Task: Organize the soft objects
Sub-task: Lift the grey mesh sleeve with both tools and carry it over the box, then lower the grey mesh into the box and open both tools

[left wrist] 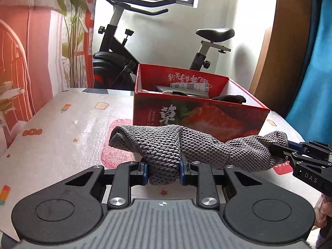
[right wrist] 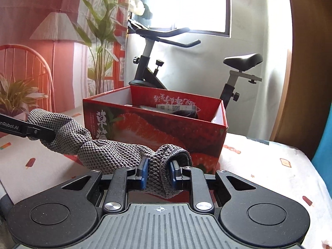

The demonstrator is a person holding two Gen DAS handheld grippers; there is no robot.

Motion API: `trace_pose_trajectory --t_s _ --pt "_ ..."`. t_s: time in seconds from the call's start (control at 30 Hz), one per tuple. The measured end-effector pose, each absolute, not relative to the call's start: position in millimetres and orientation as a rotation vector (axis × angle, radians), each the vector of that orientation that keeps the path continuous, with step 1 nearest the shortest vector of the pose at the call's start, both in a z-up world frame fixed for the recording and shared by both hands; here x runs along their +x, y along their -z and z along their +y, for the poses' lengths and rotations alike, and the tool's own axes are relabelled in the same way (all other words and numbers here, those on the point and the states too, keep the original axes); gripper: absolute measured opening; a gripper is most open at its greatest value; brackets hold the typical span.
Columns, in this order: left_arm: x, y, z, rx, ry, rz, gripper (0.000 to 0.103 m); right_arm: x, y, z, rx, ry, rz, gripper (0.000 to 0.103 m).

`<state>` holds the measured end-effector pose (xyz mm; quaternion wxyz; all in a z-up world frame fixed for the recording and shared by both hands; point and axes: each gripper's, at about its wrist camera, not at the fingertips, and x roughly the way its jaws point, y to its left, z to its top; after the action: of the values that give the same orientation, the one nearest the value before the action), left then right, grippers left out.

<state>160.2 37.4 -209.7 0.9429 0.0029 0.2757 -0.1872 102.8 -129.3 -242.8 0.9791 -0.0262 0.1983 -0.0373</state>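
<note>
An exercise bike (left wrist: 157,47) stands behind the desk (left wrist: 68,124), at twelve o'clock. On the desk sits a red strawberry carton (left wrist: 199,112), open-topped. A grey knitted cloth (left wrist: 186,147) hangs stretched in front of the carton, clear of the desk. The left claw (left wrist: 164,171) pinches one end, the right claw (right wrist: 158,175) the other, at three o'clock.

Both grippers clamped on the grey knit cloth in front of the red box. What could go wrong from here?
1. The grey knitted cloth is pinched only at bunched ends by the left gripper and right gripper; pulling apart may slip one end.
2. The sagging middle hangs below the rim of the red strawberry-print cardboard box and could snag on it.
3. The box already holds items, so the cloth may drape over the edge.
</note>
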Motion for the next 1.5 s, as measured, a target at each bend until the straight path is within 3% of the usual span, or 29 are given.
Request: trace_pose_trajectory --t_s 0.5,0.8,1.1,1.37,1.47,1.5 --pt "201 169 22 0.023 0.430 0.518 0.027 118 192 -150 -0.069 0.087 0.319 0.019" --pt "301 143 -14 0.108 0.407 0.501 0.027 220 152 -180 -0.139 0.083 0.365 0.019" --pt "369 171 -51 0.244 0.388 0.591 0.027 320 177 -198 -0.176 0.115 0.547 0.019" --pt "377 187 -57 0.316 0.414 0.633 0.028 346 204 -203 -0.176 0.127 0.673 0.020" --pt "375 184 -54 0.318 0.417 0.621 0.040 346 208 -207 -0.156 0.138 0.690 0.027" --pt "373 182 -52 0.319 0.417 0.615 0.053 345 208 -209 -0.139 0.141 0.693 0.030"
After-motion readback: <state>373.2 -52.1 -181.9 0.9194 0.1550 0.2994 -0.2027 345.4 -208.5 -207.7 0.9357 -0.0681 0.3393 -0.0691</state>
